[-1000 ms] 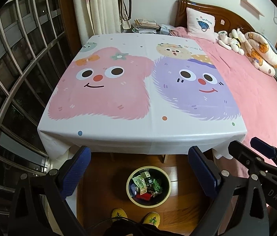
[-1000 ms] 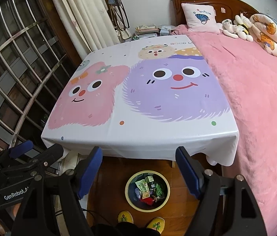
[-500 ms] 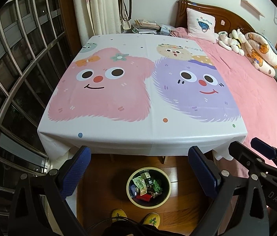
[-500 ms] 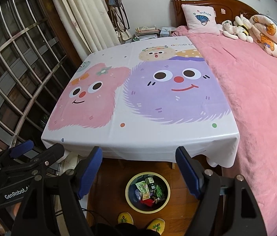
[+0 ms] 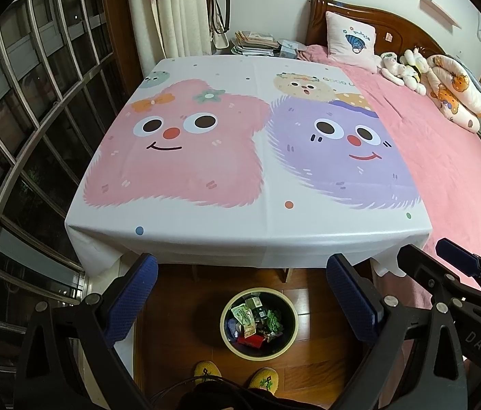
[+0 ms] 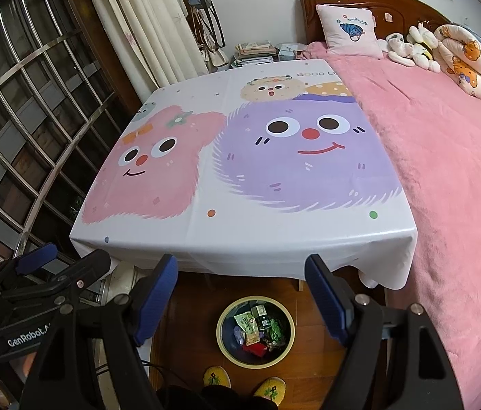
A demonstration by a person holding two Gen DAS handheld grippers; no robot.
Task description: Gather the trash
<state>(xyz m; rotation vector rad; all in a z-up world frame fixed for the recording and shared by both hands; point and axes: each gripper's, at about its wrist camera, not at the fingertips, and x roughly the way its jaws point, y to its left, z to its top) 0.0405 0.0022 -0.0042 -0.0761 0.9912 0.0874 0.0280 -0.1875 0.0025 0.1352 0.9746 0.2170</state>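
A round bin (image 5: 257, 351) with a cream rim stands on the wooden floor below the table's near edge; it also shows in the right wrist view (image 6: 254, 358). Inside lie green packets (image 5: 243, 317), a red wrapper (image 5: 250, 340) and other scraps. My left gripper (image 5: 240, 261) hovers above the bin, open, with nothing between its blue pads. Beside it my right gripper (image 6: 240, 261) hangs open and holds nothing. Each gripper's side shows at the edge of the other's view.
A table under a white cloth (image 5: 240, 232) printed with pink and purple cartoon faces fills the middle. A pink bed (image 6: 445, 171) with pillows and soft toys adjoins it on the right. A window grille (image 5: 18, 136) is at the left. A person's yellow slippers (image 5: 208, 372) stand by the bin.
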